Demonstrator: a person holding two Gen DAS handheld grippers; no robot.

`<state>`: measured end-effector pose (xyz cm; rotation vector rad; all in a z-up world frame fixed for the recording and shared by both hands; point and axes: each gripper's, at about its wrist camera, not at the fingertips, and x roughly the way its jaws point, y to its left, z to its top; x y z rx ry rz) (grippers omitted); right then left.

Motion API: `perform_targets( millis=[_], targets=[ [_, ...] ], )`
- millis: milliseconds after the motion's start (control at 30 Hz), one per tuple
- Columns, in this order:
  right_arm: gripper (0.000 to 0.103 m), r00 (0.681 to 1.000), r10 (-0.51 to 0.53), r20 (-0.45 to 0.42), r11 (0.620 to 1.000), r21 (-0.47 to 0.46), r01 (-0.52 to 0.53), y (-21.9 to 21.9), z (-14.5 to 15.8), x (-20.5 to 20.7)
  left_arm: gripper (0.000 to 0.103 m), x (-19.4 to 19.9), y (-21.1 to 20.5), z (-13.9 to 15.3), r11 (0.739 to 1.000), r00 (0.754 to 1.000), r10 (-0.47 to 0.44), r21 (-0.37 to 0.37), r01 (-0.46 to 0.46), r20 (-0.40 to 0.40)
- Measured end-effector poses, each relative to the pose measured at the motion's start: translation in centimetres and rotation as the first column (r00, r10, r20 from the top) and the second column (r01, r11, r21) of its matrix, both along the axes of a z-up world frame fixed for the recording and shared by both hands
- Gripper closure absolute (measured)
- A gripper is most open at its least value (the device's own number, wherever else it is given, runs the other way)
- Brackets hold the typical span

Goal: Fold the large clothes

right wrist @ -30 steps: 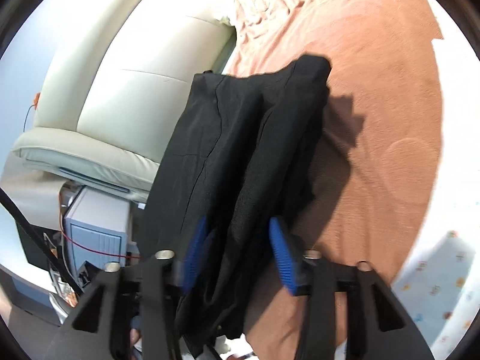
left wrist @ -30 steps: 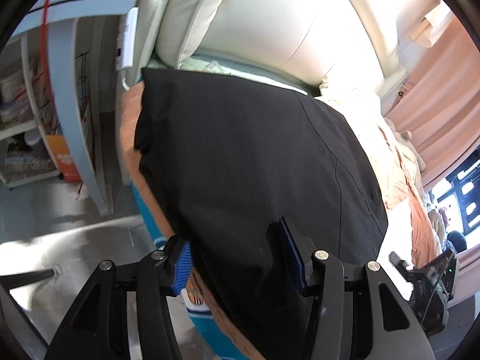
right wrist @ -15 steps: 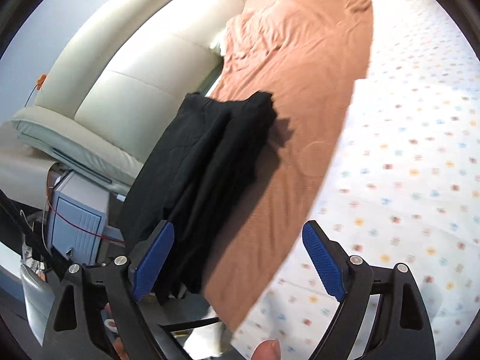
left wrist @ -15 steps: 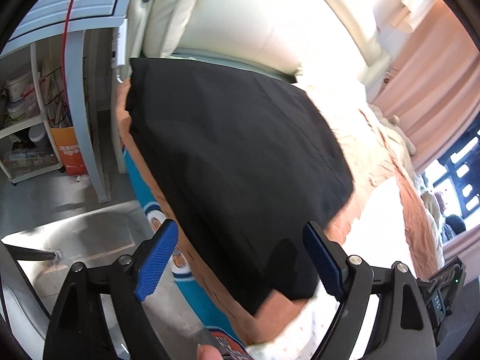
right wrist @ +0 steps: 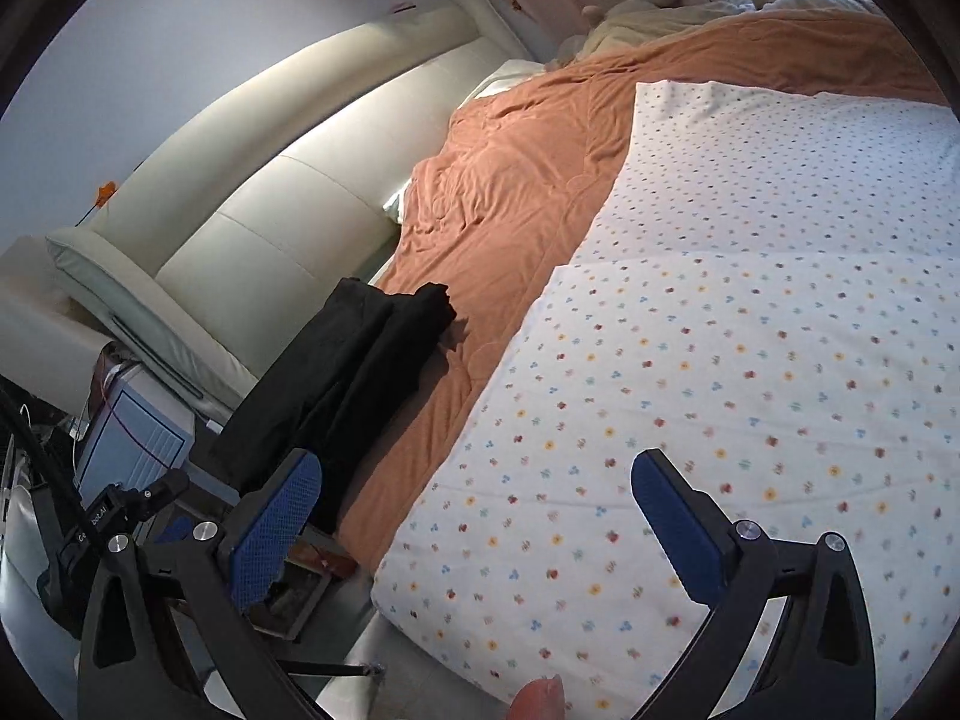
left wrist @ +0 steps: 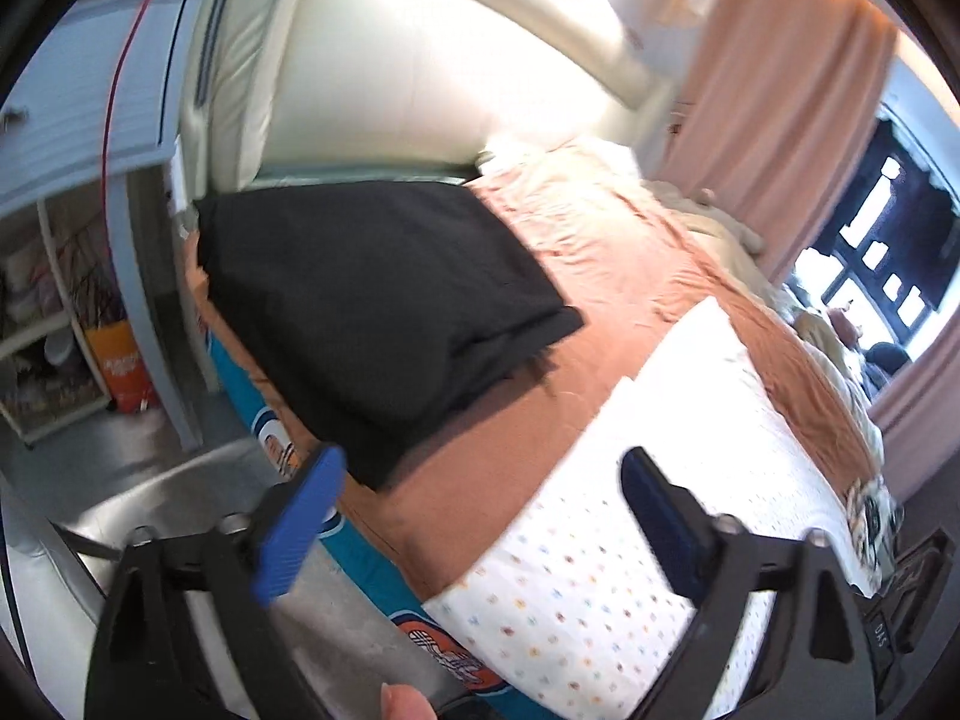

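Observation:
A folded black garment [left wrist: 372, 300] lies on the orange bedspread [left wrist: 624, 276] at the bed's corner near the cream headboard [left wrist: 408, 72]. The right wrist view shows the black garment [right wrist: 354, 372] as a stacked fold hanging slightly over the bed's side. My left gripper [left wrist: 480, 504] hovers short of the garment, its blue-padded jaws still opening wide with nothing between them. My right gripper [right wrist: 474, 516] is over the edge of the dotted white sheet [right wrist: 750, 360], its jaws also opening wide and holding nothing.
A pale blue cabinet [left wrist: 90, 120] with shelves and an orange bag [left wrist: 123, 366] stands left of the bed. Curtains [left wrist: 780, 90] and a window [left wrist: 876, 252] lie beyond the bed. Crumpled cream bedding [right wrist: 660, 18] sits at the far end. A fingertip [right wrist: 540, 699] shows at the bottom edge.
Both grippers let go of the black garment, opened wide and pulled back and up from it. The garment now lies folded on the bedspread, smaller in both views.

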<state>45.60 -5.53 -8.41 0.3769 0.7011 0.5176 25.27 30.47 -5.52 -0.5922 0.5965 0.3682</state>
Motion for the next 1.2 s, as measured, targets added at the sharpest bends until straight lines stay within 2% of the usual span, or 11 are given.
perform_targets(
  millis=[300, 400, 500, 833, 1200],
  targets=[
    [0.000, 0.993, -0.076, 0.088, 0.984, -0.155, 0.089, -5.4, 4.3, -9.5, 0.000, -4.1, -7.6, 3.5, 0.984, 0.987, -0.149, 0.108, 0.142, 0.061],
    [0.000, 0.989, -0.087, 0.117, 0.980, -0.170, 0.107, -6.6, 5.5, -12.8, 0.000, -5.5, -10.0, 4.4, 0.969, 0.979, -0.196, 0.163, 0.183, 0.062],
    [0.000, 0.989, -0.086, 0.122, 0.985, -0.141, 0.103, -7.7, 6.3, -16.1, 0.000, -6.8, -12.6, 5.0, 0.946, 0.966, -0.254, 0.222, 0.236, 0.057],
    [0.000, 0.972, -0.118, 0.205, 0.972, -0.175, 0.155, -10.2, 7.1, -24.8, 0.000, -13.0, -19.0, 6.4, 0.875, 0.925, -0.374, 0.353, 0.330, 0.062],
    [0.000, 0.954, -0.165, 0.249, 0.956, -0.196, 0.217, -13.3, 6.5, -32.4, 0.000, -19.9, -25.2, 7.5, 0.827, 0.871, -0.476, 0.401, 0.395, 0.123]
  ],
)
